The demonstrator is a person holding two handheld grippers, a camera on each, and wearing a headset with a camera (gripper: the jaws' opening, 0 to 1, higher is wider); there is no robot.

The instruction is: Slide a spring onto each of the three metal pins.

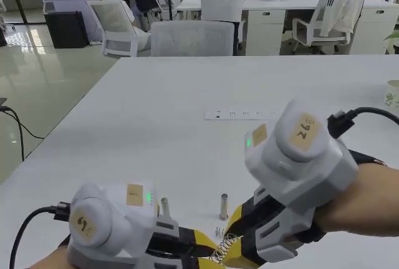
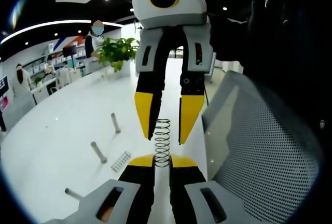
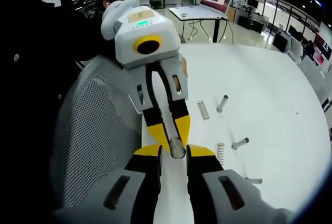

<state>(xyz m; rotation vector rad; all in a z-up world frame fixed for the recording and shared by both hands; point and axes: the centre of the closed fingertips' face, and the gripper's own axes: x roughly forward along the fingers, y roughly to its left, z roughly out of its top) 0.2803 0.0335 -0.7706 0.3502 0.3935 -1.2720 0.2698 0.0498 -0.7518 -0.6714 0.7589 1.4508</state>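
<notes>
A steel spring (image 2: 162,141) is pinched at one end by my left gripper (image 2: 162,161), which is shut on it. My right gripper (image 3: 175,151) faces it head-on, and its yellow fingers stand slightly apart around the spring's free end (image 3: 177,148). In the head view both grippers meet at the table's near edge with the spring (image 1: 224,248) between them. Three short metal pins (image 3: 222,103) (image 3: 239,143) (image 3: 253,181) stand on the white table, bare. Two loose springs (image 3: 203,109) (image 3: 220,153) lie beside them.
A white power strip (image 1: 240,114) lies at mid-table, and a cup (image 1: 393,94) stands at the right edge. A grey mesh chair (image 2: 259,146) is just behind the near table edge. Further chairs, desks and people are at the back.
</notes>
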